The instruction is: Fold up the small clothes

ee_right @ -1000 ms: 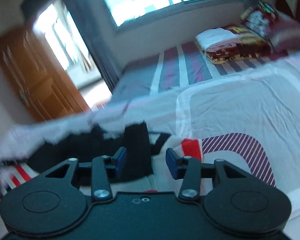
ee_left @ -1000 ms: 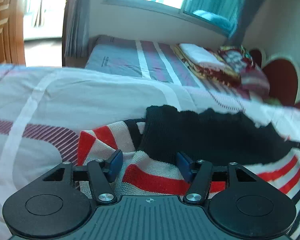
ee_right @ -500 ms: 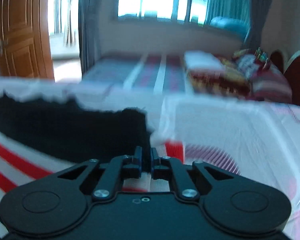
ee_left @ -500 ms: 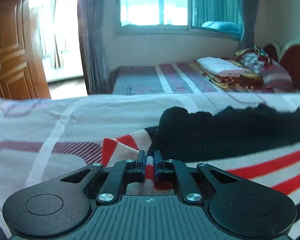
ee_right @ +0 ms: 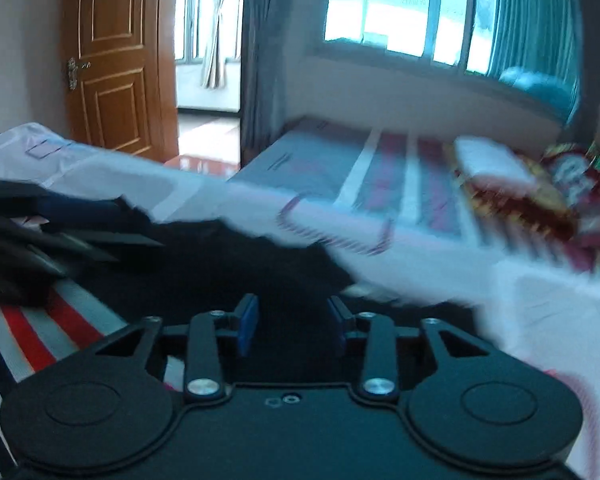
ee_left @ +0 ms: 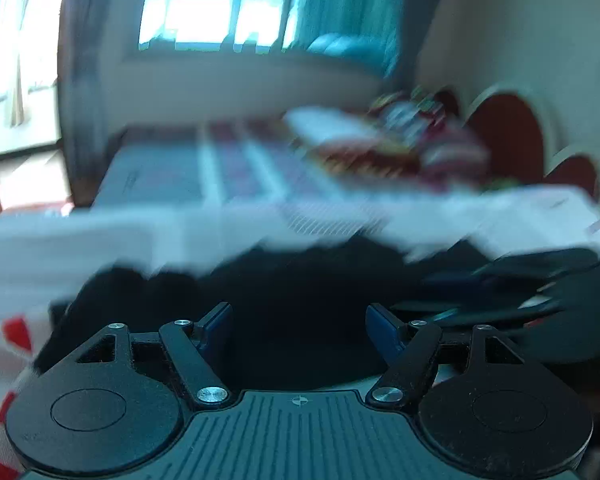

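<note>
Striped sweater [ee_right: 40,328] lying on the bed [ee_right: 560,320], black part [ee_left: 300,296] folded over the red, white and dark stripes, filling the middle of both views. Both views heavily smeared.

Left gripper [ee_left: 300,328]: fingers spread wide and opening, nothing pinched; black knit below the gap, contact not readable. Right gripper [ee_right: 292,322]: fingers partly apart and opening, nothing visibly between them, black fabric beneath. In the left view the right gripper shows as a dark smear at the right edge; in the right view the left gripper sits at the left edge, close over the fabric.

Risks, judged from this:
- Fresh fold probably just let go; loose knit may spring back or slide on the smooth bed sheet if a fingertip drags while pulling away.
- Grippers near each other over one garment; sideways moves could knock them together or snag the knit.
- Blur hides the edge line; a skewed fold could go unnoticed and carry into the next fold.
- Regrasping too deep could pinch both layers, or the sheet as well.
</note>
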Tool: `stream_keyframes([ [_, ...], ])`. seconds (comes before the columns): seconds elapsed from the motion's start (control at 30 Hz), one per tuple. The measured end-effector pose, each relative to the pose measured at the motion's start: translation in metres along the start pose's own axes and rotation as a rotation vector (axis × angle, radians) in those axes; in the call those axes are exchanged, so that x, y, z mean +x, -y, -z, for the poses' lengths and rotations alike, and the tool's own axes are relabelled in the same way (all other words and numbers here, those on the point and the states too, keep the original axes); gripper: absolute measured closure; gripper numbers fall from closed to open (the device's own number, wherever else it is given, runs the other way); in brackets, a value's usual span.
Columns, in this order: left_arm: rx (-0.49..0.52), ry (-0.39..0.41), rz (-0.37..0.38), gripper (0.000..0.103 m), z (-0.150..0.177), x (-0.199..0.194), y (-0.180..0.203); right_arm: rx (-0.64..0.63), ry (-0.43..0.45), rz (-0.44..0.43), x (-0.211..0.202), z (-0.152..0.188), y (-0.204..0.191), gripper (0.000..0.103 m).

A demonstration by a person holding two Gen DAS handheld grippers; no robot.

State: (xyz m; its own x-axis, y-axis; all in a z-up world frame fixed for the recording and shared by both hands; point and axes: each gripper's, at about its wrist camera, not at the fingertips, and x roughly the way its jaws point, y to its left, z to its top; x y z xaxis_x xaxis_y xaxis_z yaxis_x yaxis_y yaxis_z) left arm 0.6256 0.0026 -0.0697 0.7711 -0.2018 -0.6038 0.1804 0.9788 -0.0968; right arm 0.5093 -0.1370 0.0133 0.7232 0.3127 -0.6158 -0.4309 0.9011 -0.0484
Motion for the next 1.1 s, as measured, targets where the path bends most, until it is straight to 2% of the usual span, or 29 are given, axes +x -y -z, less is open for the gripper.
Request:
stream_keyframes([
  [0.03,-0.010,0.002,-0.066,0.030,0.003,0.000,-0.009,-0.010,-0.020,0.006,0.005,0.002,-0.002,0.066],
  [0.1,-0.078,0.069,-0.211,0.030,0.014,-0.019,-0.042,-0.030,-0.027,0.041,0.007,0.008,0.006,0.063],
  [0.13,-0.125,0.059,-0.242,0.030,0.018,-0.023,-0.059,-0.043,-0.024,0.138,0.004,0.011,0.016,0.060],
  [0.17,-0.178,0.048,-0.243,0.030,0.020,-0.025,-0.072,-0.049,-0.035,0.266,0.003,0.017,0.029,0.058],
  [0.2,-0.211,0.044,-0.233,0.030,0.021,-0.027,-0.081,-0.017,-0.050,0.344,0.000,0.023,0.046,0.055],
  [0.23,-0.205,0.049,-0.243,0.030,0.020,-0.030,-0.081,0.046,-0.057,0.337,-0.003,0.029,0.066,0.052],
  [0.3,-0.192,0.073,-0.242,0.030,0.021,-0.039,-0.077,0.152,-0.057,0.265,-0.011,0.030,0.089,0.052],
  [0.37,-0.158,0.136,-0.203,0.030,0.024,-0.060,-0.063,0.151,-0.012,0.287,-0.023,0.024,0.084,0.052],
  [0.47,-0.126,0.163,-0.091,0.030,0.027,-0.072,-0.026,0.161,0.062,0.143,-0.052,0.025,0.063,0.056],
  [0.5,-0.110,0.158,-0.043,0.030,0.030,-0.073,-0.010,0.129,0.074,0.101,-0.055,0.024,0.048,0.056],
  [0.57,-0.067,0.122,-0.006,0.030,0.033,-0.075,0.012,0.081,0.059,0.007,-0.054,0.027,0.017,0.062],
  [0.6,-0.039,0.097,-0.010,0.030,0.036,-0.072,0.020,0.075,0.049,-0.032,-0.049,0.025,0.008,0.062],
  [0.67,-0.012,0.026,-0.049,0.030,0.044,-0.065,0.026,0.045,0.030,-0.058,-0.045,0.027,-0.013,0.064],
  [0.77,-0.051,0.029,-0.127,0.030,0.060,-0.081,-0.014,0.011,-0.031,-0.015,-0.037,0.037,-0.018,0.064],
  [0.87,-0.084,0.047,-0.147,0.030,0.076,-0.105,-0.054,0.060,-0.038,0.115,-0.054,0.053,0.017,0.064],
  [0.93,-0.067,0.036,-0.164,0.030,0.075,-0.107,-0.055,0.095,-0.044,0.214,-0.068,0.070,0.046,0.064],
  [1.0,-0.106,0.049,-0.173,0.030,0.068,-0.114,-0.048,0.150,-0.046,0.211,-0.074,0.077,0.059,0.065],
  [1.03,-0.113,0.069,-0.152,0.030,0.067,-0.120,-0.039,0.157,-0.044,0.222,-0.077,0.072,0.055,0.064],
  [1.1,-0.088,0.085,-0.103,0.030,0.070,-0.128,-0.015,0.166,0.022,0.206,-0.090,0.067,0.040,0.062],
])
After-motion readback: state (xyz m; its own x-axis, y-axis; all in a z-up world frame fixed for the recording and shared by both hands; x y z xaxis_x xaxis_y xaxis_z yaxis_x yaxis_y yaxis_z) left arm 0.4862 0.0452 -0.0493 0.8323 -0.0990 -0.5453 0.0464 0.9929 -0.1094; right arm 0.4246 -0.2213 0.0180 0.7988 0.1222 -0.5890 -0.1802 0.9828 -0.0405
